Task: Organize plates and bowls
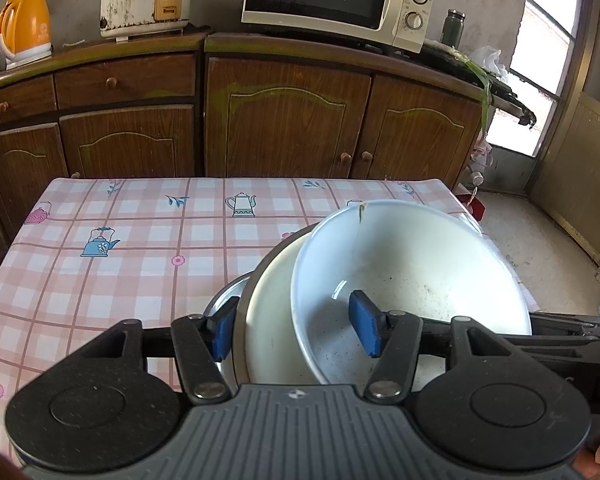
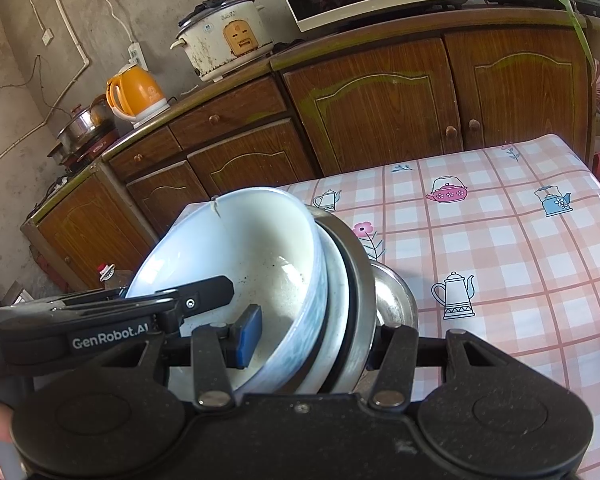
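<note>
While both grippers (image 1: pixel 296 330) (image 2: pixel 312 340) clamp the stack (image 1: pixel 380 280) rims, glazed bowls look heavy, slippery, breakable.

Brown wooden cupboards (image 1: pixel 284 116) stand by a grey wall (image 2: pixel 16 60) (bright daylight comes through the window (image 1: pixel 548 52)).

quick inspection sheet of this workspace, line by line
surface: table under pink checked cloth with teapot prints
job's things: stack of dishes, tilted; chipped white bowl on top, white plate beneath, metal dishes at the bottom
clutter: nothing seen on the cloth
grippers: left tool and right tool each straddle the stack's edge from opposite sides, apparently clamped
cables: white cords on the wall
surroundings: wooden cabinets carrying a microwave, rice cooker, orange kettle
</note>
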The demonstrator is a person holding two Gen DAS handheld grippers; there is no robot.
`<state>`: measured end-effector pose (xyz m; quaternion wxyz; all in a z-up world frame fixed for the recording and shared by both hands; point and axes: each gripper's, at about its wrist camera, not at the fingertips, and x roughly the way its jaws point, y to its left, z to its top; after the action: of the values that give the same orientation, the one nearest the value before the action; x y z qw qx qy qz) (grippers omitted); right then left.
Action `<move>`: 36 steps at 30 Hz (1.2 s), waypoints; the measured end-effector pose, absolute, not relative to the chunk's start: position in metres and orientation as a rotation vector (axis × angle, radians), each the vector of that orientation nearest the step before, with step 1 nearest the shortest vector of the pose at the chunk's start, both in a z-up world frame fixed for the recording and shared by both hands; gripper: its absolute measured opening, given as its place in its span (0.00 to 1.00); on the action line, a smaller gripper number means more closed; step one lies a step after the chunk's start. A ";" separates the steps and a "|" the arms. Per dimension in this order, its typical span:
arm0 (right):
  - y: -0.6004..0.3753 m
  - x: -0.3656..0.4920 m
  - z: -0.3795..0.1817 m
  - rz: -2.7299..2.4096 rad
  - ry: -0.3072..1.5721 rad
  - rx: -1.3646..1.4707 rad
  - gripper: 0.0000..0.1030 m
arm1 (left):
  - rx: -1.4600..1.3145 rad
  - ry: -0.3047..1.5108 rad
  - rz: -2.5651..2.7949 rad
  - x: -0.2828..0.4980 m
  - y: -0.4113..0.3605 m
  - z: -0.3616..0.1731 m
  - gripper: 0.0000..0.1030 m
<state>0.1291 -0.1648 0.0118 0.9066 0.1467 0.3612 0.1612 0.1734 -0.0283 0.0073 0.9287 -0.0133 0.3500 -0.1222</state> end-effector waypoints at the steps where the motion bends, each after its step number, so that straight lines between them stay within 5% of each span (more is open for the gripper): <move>1: -0.165 0.130 0.011 0.333 0.747 0.303 0.57 | -0.027 0.718 -0.250 0.174 -0.028 0.007 0.56; 36: -0.154 0.157 -0.009 0.357 0.778 0.301 0.57 | -0.020 0.749 -0.199 0.197 -0.019 -0.013 0.55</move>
<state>0.1565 -0.1543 -0.0087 0.8988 0.1452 0.3758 0.1725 0.1970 -0.0192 -0.0129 0.9259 -0.0096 0.3650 -0.0970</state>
